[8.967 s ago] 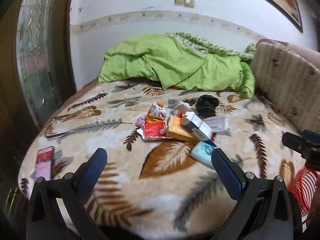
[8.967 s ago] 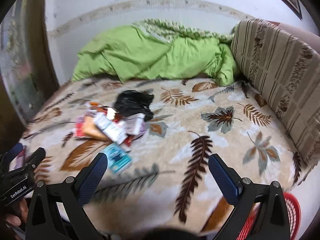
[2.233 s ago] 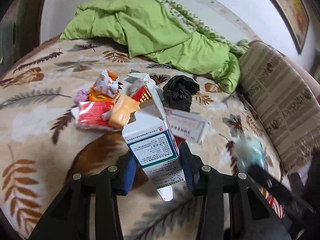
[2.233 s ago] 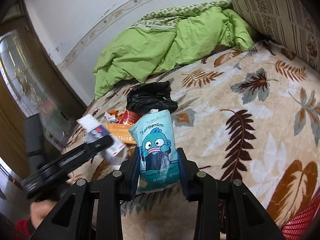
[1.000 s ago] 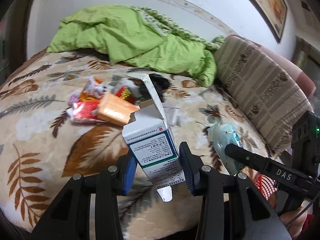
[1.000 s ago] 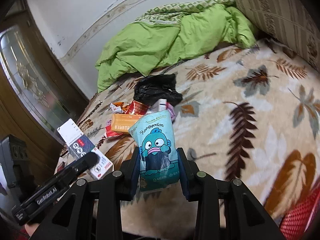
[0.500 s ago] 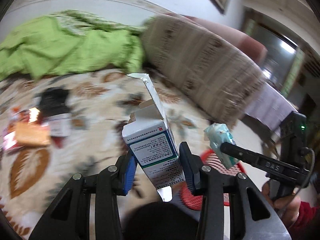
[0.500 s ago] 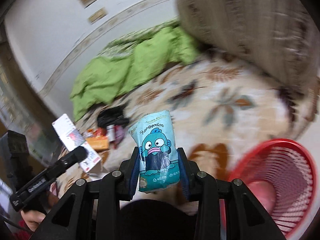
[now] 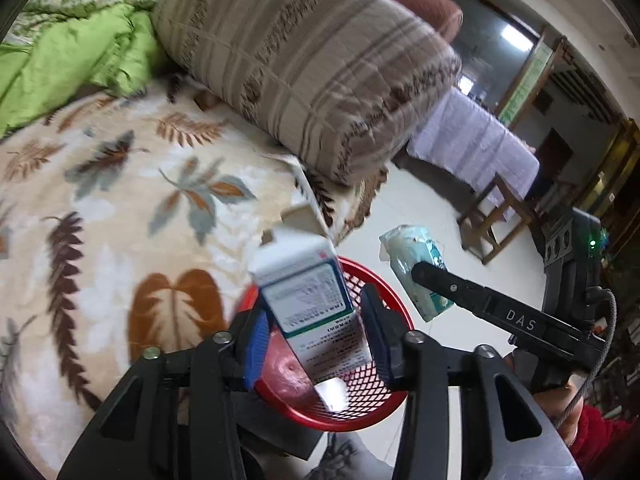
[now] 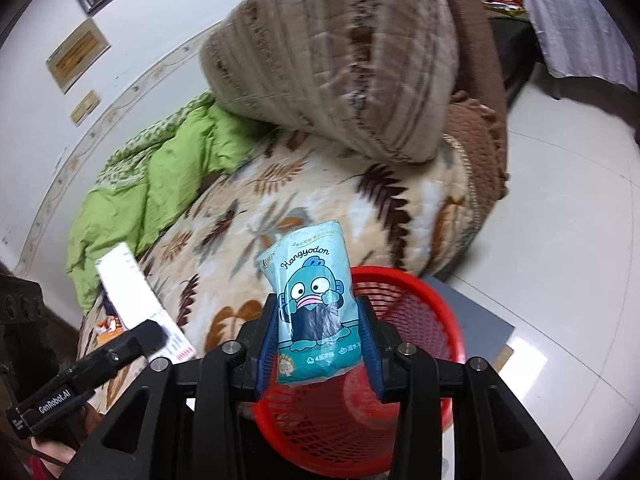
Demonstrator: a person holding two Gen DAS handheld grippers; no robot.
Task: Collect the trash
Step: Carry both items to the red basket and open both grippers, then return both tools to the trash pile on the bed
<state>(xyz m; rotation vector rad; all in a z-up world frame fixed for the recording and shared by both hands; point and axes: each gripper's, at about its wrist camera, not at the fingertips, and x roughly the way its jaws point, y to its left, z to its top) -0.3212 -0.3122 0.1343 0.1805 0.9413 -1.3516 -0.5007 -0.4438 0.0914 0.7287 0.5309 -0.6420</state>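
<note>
A white cardboard box (image 9: 308, 300) with a printed label and a torn-open top flap stands between the blue pads of the left gripper (image 9: 316, 340), directly above a red plastic mesh basket (image 9: 384, 392) on the pale tiled floor (image 10: 560, 240). The jaws have just been opening; a gap shows at the right pad, and the blurred box looks loose rather than pinched, though that is hard to judge. The right gripper (image 10: 318, 344) carries a soft teal pack (image 10: 316, 308), glossy film printed with a cartoon fish, over the same basket. Its jaws have also just been opening, with the pack between them, its lower edge cut off by the gripper frame. The basket's far rim is hidden behind both grippers. Beside it rises the bed (image 9: 120, 200), covered in a plush cream blanket with a leaf pattern, a striped quilted bolster (image 9: 320, 72) and a crumpled green duvet (image 10: 152, 200) behind, all smeared by motion.
</note>
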